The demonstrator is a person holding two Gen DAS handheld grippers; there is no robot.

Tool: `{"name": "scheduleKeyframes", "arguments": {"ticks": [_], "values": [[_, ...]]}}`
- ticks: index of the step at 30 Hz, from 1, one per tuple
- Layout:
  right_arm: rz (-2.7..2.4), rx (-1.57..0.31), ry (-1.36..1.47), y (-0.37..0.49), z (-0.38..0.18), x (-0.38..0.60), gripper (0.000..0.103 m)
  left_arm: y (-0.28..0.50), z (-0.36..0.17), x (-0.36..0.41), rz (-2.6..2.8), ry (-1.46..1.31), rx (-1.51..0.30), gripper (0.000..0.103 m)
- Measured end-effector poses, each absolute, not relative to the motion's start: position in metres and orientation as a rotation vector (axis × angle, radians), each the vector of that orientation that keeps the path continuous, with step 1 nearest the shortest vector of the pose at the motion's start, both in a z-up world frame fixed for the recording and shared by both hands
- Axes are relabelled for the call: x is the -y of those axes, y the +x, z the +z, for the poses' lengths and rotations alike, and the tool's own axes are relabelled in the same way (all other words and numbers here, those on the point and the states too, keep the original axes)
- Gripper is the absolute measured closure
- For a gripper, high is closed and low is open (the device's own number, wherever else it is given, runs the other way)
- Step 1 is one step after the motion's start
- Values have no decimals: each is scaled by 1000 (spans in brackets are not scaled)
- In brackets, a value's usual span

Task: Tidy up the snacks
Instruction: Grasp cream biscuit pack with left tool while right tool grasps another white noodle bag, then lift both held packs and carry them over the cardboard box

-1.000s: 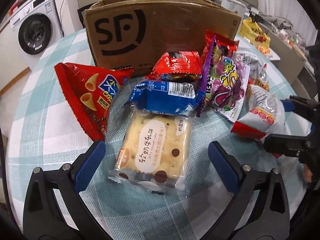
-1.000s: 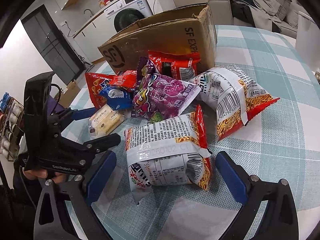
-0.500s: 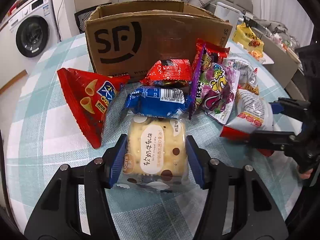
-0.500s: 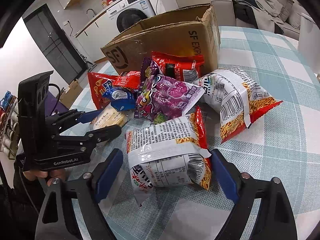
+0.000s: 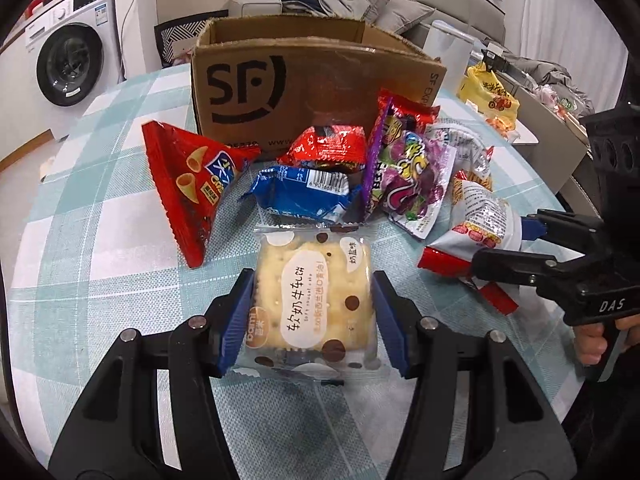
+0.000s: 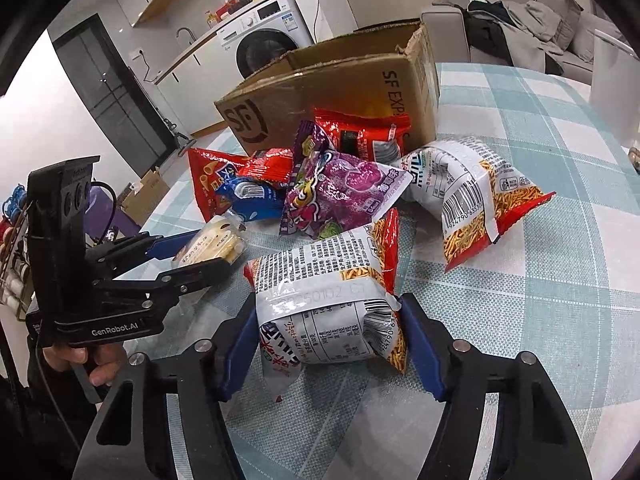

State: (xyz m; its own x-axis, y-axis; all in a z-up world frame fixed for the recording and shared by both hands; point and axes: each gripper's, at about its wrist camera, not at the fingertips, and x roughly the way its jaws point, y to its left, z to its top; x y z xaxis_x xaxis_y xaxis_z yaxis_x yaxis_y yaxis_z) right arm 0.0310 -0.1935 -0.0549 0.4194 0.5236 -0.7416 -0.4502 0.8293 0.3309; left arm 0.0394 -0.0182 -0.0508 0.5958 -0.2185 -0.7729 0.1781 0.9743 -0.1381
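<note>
My left gripper (image 5: 312,320) is shut on a clear pack of nougat crackers (image 5: 312,300), held a little above the checked tablecloth (image 5: 100,240). It also shows in the right wrist view (image 6: 212,246). My right gripper (image 6: 328,344) is shut on a white and red bag of crispy noodle snack (image 6: 324,292), seen too in the left wrist view (image 5: 476,224). An open SF cardboard box (image 5: 304,80) stands behind the snack pile.
In the pile lie a red triangular corn-cone bag (image 5: 188,184), a blue biscuit pack (image 5: 300,196), a red pack (image 5: 328,148), a purple candy bag (image 5: 404,176) and a second noodle bag (image 6: 468,196). A washing machine (image 5: 68,60) and a sofa (image 5: 360,4) stand beyond the table.
Both grippers went from open to shut, the left on the cracker pack and the right on the noodle bag. The left one has lifted its pack slightly.
</note>
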Motion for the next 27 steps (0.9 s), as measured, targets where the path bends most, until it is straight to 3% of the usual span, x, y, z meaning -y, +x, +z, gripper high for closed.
{"name": "scheduleKeyframes", "arguments": {"ticks": [27], "values": [[592, -789, 158, 30, 5, 210, 35, 37, 23, -5, -177, -98, -740, 48]]}}
